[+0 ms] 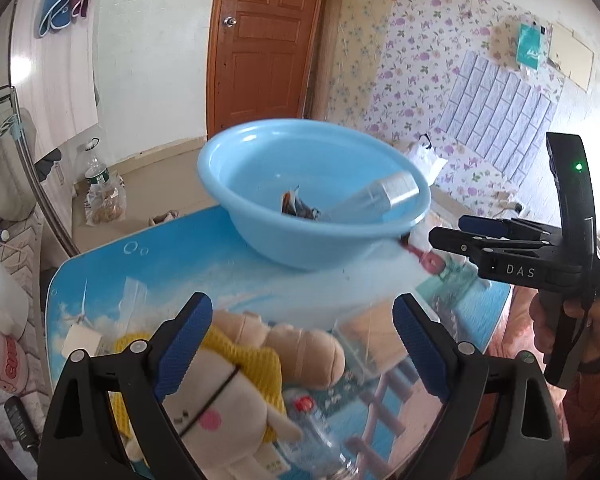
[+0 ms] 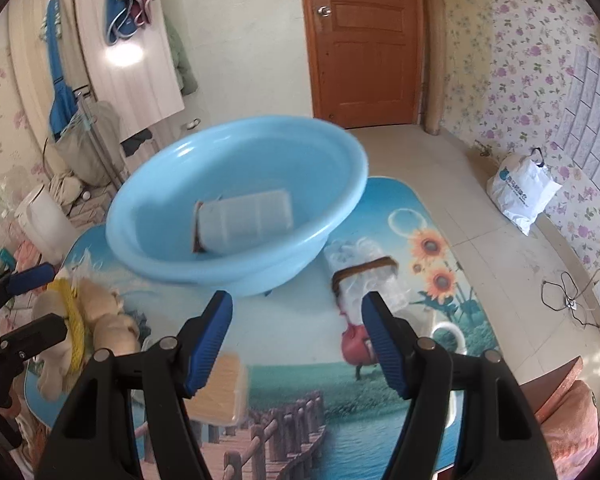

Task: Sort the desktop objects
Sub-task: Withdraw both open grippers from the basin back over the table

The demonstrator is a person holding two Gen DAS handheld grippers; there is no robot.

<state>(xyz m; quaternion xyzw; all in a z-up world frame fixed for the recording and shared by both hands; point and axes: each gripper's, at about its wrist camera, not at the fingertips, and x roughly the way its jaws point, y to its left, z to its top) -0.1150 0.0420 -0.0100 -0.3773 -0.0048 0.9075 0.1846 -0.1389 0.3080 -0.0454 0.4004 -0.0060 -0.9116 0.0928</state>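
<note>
Both claws spread, neither gripping anything.
Left claw [image 1: 302,344] wide apart over plush toy [image 1: 220,392] at 7 o'clock of blue basin [image 1: 260,152]; right claw [image 2: 296,340] partly apart above counter [image 2: 300,336], empty.

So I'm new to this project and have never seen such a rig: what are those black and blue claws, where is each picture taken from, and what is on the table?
There is no robot here. A person holds a hand-operated two-finger gripper in each hand, each with a wide-angle camera looking along its blue-padded fingers. One picture is from the left gripper, the other from the right gripper; the left view also shows the right one from the side, in the person's hand. Both stand open and hold nothing. On the picture-printed table sits a blue basin containing a clear container and a small dark wrapper. Outside it lie a plush toy in yellow under the left gripper, a clear box, a plastic bottle with a red cap and a crumpled clear bag.
</note>
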